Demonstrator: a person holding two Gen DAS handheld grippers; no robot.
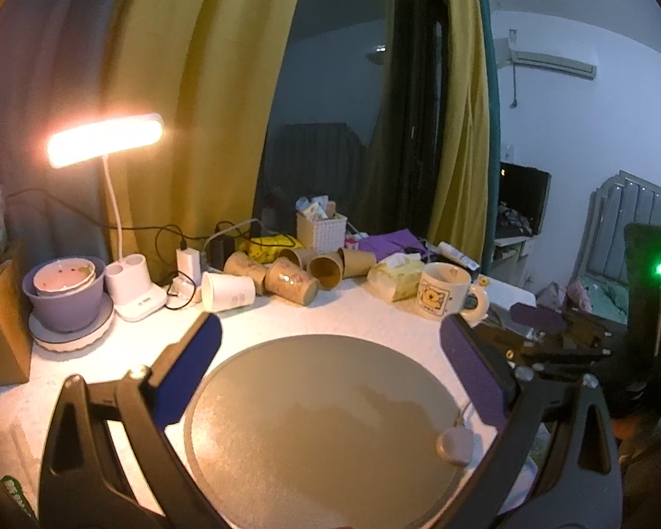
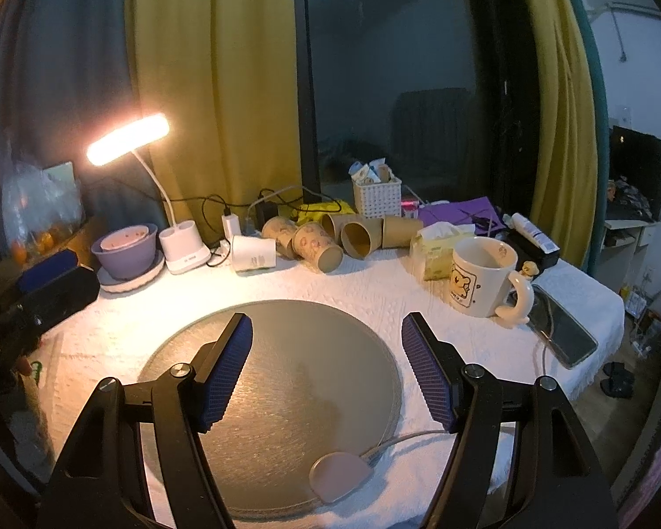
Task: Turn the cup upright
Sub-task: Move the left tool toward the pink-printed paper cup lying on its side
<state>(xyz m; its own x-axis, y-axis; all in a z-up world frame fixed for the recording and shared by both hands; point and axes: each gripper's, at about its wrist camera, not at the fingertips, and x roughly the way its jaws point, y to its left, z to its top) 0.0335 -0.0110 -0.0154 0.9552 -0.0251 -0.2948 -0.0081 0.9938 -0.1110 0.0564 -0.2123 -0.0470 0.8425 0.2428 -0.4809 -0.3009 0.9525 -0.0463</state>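
Fingers of the left gripper (image 1: 330,352) and right gripper (image 2: 327,352) stand spread wide, holding nothing, low in each frame over a round grey mat (image 2: 286,352) on the desk (image 2: 374,291). The mug (image 2: 484,275) stands upright at mid-right of the right view, beside a tissue pack (image 2: 436,247). Behind the mat, paper cups (image 2: 317,242) lie tipped over in a row. A lit lamp (image 2: 128,139) and purple bowl (image 2: 125,249) sit at left.

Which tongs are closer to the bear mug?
The right tongs. The bear mug stands just beyond their right finger, while the left tongs sit further over on the lamp side, with the mug off past their right finger.
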